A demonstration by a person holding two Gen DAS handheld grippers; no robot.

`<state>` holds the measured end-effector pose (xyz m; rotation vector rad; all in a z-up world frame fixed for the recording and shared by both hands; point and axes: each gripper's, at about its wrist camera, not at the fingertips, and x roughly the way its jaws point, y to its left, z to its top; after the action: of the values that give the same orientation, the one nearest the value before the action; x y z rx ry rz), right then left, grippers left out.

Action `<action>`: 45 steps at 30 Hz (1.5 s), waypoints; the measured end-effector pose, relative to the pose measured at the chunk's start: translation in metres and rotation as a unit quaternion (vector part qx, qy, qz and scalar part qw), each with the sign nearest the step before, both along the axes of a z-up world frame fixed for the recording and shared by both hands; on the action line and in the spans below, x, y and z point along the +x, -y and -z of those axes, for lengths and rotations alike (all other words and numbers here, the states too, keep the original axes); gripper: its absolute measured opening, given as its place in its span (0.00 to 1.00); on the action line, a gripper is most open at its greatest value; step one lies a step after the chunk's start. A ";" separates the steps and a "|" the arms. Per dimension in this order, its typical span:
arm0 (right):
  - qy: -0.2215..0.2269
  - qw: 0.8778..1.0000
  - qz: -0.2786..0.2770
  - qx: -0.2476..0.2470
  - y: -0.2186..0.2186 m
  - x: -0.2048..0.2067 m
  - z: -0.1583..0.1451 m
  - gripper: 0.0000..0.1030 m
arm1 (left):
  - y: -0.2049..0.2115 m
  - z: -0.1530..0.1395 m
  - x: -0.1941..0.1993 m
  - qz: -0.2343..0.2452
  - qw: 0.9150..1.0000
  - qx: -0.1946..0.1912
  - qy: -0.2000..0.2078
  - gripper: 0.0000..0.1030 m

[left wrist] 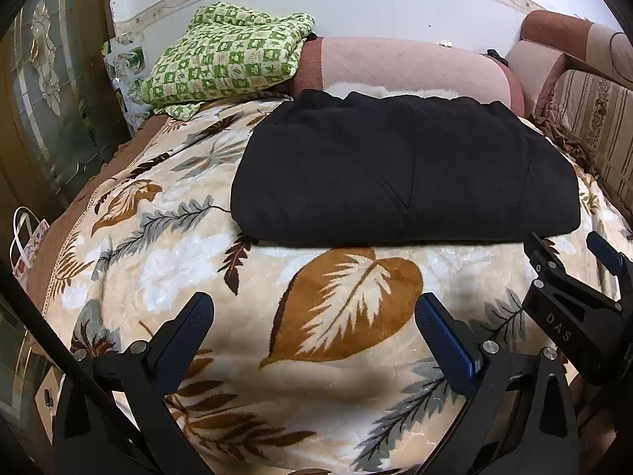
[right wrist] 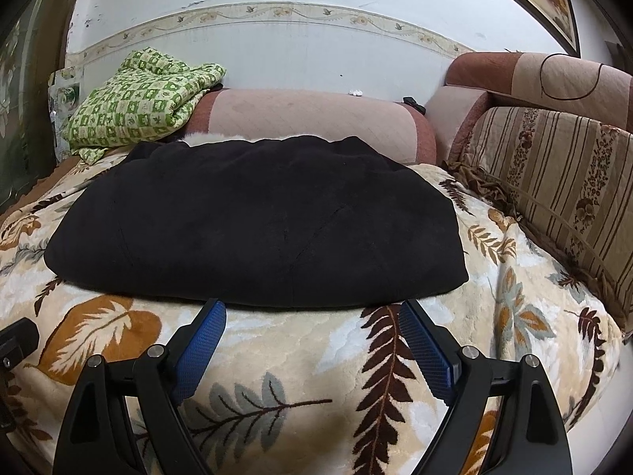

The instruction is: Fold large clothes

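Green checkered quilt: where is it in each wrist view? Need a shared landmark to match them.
Left wrist: green checkered quilt sits upper left, left of center, behind the folded black garment.
Right wrist: the quilt sits far left at mid-height, above the garment's left end.
Shared landmark: the pink bolster cushion right of the quilt.

Black garment [right wrist: 257, 217] of matt, soft cloth, perhaps fleece; leaf-print blanket [left wrist: 348, 308] plush with a faint sheen; green checked quilt [left wrist: 225, 55] of crinkled cotton-like cloth; left gripper [left wrist: 314, 328] matt black plastic, its pads [left wrist: 447, 344] blue, finely textured, with shiny metal pins.
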<state>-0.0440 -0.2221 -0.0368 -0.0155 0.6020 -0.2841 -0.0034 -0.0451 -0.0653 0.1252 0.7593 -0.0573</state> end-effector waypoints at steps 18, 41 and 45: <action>-0.001 1.000 0.002 0.001 0.003 0.000 0.000 0.90 | 0.007 0.004 -0.003 0.021 1.000 -0.007 -0.013 0.98; 0.001 1.000 -0.004 -0.007 -0.003 -0.003 0.000 0.91 | 0.010 0.011 -0.004 0.025 0.999 -0.010 -0.028 0.98; 0.001 1.000 -0.005 -0.007 -0.003 -0.003 0.000 0.91 | 0.010 0.012 -0.004 0.026 0.999 -0.007 -0.027 0.98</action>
<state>-0.0467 -0.2189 -0.0364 -0.0323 0.5987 -0.2797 -0.0072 -0.0553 -0.0770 0.1299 0.8095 -0.1165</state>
